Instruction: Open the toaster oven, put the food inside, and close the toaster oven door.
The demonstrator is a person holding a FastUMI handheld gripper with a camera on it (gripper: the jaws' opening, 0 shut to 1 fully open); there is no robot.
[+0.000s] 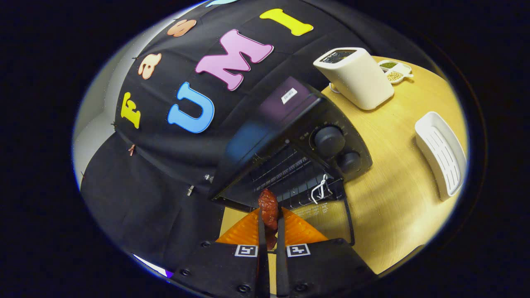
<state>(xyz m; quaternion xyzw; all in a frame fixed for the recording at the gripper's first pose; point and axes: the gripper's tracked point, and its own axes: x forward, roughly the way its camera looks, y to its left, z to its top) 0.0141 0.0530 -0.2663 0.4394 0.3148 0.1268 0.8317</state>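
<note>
Jaws nearly closed, both pinching the food (268,209), held just ahead of the toaster oven (290,136) opening. Door (327,215) appears down, glass hard to read. Left: insert food, close door.

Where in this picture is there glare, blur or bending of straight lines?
Gripper view: the fisheye bends the table edge and tilts the oven; its top reflects soft colours; the food, pinched by the gripper, is sharp; the toaster throws soft shadow.
</note>
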